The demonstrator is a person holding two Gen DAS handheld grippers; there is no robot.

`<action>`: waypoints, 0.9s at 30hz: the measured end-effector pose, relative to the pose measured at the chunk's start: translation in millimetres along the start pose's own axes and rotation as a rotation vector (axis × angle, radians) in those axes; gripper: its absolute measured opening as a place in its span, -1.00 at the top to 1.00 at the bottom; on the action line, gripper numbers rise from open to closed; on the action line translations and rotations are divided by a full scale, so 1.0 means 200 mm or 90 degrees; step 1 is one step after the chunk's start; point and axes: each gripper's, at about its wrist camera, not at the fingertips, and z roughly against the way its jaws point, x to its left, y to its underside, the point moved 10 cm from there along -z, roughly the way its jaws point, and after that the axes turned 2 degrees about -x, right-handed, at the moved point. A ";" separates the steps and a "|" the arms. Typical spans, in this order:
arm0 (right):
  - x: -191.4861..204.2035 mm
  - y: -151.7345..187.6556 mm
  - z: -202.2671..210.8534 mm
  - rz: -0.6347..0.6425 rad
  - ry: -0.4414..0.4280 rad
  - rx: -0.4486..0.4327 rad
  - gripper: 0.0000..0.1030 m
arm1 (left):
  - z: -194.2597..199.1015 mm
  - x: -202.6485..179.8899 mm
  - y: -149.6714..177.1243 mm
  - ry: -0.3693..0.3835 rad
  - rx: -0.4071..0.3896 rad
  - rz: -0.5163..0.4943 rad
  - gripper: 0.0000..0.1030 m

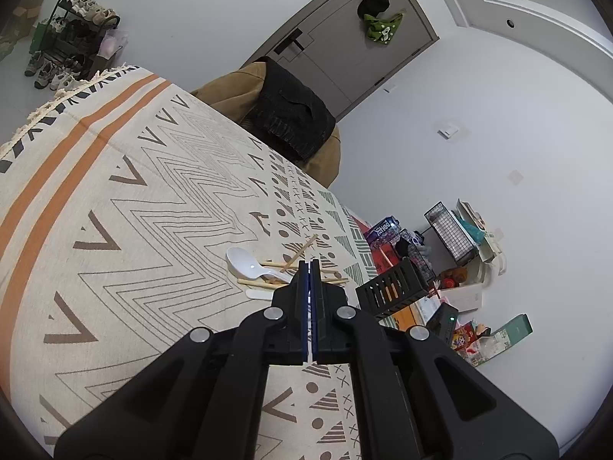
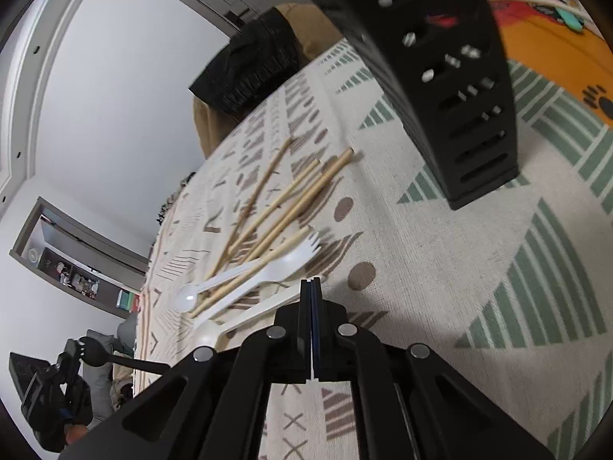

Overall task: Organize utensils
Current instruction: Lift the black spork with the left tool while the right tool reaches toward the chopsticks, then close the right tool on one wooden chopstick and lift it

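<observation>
Several wooden chopsticks [image 2: 291, 195] lie in a loose pile on the patterned tablecloth [image 2: 421, 268], mixed with a white fork [image 2: 302, 249] and white spoons [image 2: 186, 301]. My right gripper [image 2: 310, 281] sits at the pile's near edge, shut on the handle of a white spoon [image 2: 208, 335]. A black slotted caddy [image 2: 459, 115] stands just beyond, to the right. In the left wrist view my left gripper [image 1: 309, 263] is shut with nothing seen between its pads, just short of the chopsticks [image 1: 295, 258], a big white spoon [image 1: 241, 260] and the caddy [image 1: 390, 287]. A black spork [image 2: 92, 350] shows beside the left gripper [image 2: 53, 383]; its hold is unclear.
A chair draped with brown and black jackets [image 1: 291, 115] stands at the table's far edge. Boxes, a wire basket [image 1: 452, 230] and other clutter sit on the floor to the right. A shoe rack [image 1: 76, 30] stands by the far wall. The tablecloth [image 1: 115, 211] stretches left.
</observation>
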 end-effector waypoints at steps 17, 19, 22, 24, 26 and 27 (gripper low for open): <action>0.08 0.04 0.01 0.014 -0.013 0.041 0.34 | 0.05 -0.04 -0.03 0.009 -0.018 -0.005 0.96; 0.06 0.05 -0.03 0.007 -0.004 0.059 0.44 | 0.05 -0.02 -0.03 0.010 -0.020 -0.002 0.96; 0.02 0.06 -0.08 -0.005 0.018 0.070 0.68 | 0.06 0.00 -0.04 0.010 -0.022 0.002 0.96; 0.01 0.05 -0.09 -0.014 0.018 0.072 0.69 | 0.07 0.01 -0.04 0.010 -0.023 0.006 0.96; 0.01 0.05 -0.10 -0.030 0.009 0.074 0.69 | 0.07 0.02 -0.05 0.010 -0.023 0.008 0.96; 0.01 0.04 -0.11 -0.038 0.004 0.074 0.69 | 0.07 0.02 -0.04 0.010 -0.023 0.009 0.96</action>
